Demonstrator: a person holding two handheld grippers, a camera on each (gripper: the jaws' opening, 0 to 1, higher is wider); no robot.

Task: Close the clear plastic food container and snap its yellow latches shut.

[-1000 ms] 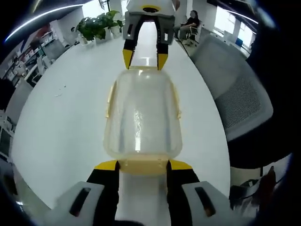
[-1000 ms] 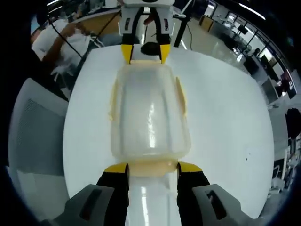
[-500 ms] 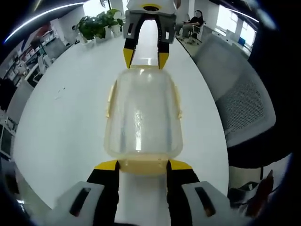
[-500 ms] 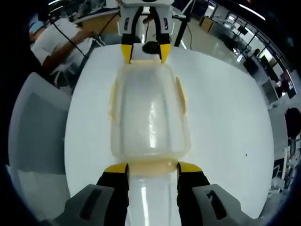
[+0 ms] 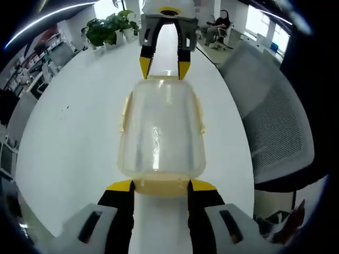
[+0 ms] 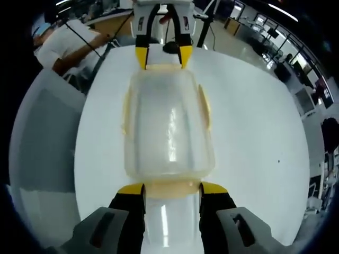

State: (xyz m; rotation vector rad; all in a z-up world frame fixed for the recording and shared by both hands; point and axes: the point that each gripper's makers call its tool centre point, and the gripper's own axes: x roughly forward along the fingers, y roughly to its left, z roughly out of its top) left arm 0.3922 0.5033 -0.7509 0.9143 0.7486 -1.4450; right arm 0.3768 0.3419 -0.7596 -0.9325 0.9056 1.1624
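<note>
In the left gripper view, nearest to us, our left gripper (image 5: 161, 185) has its two yellow-tipped jaws spread about as wide as the near yellow latch (image 5: 160, 186) of the clear plastic food container (image 5: 161, 129); the tips sit at either end of that latch, touching or just beside it, and we cannot tell whether they press on it. The container lies straight ahead of the jaws on the white table (image 5: 69, 137), lid on, its long axis running away from us. Narrow yellow side latches show along both long edges. At the far end, the right gripper (image 5: 164, 64) comes in from the top, its yellow tips at the container's far latch, jaws likewise parted to about that end's width. To the right of the table stands a grey mesh chair (image 5: 270, 124); beyond the table, potted plants (image 5: 108, 27).

In the right gripper view we see the mirror arrangement: our right gripper (image 6: 172, 188) straddles the near yellow end latch (image 6: 172, 186), tips at its two corners, jaws held apart, nothing lifted between them. The container (image 6: 168, 127) stretches ahead on the table (image 6: 259, 132), and the left gripper (image 6: 164, 55) meets its far end. Past the table's left edge, a person in a white shirt (image 6: 66, 45) leans over.
</note>
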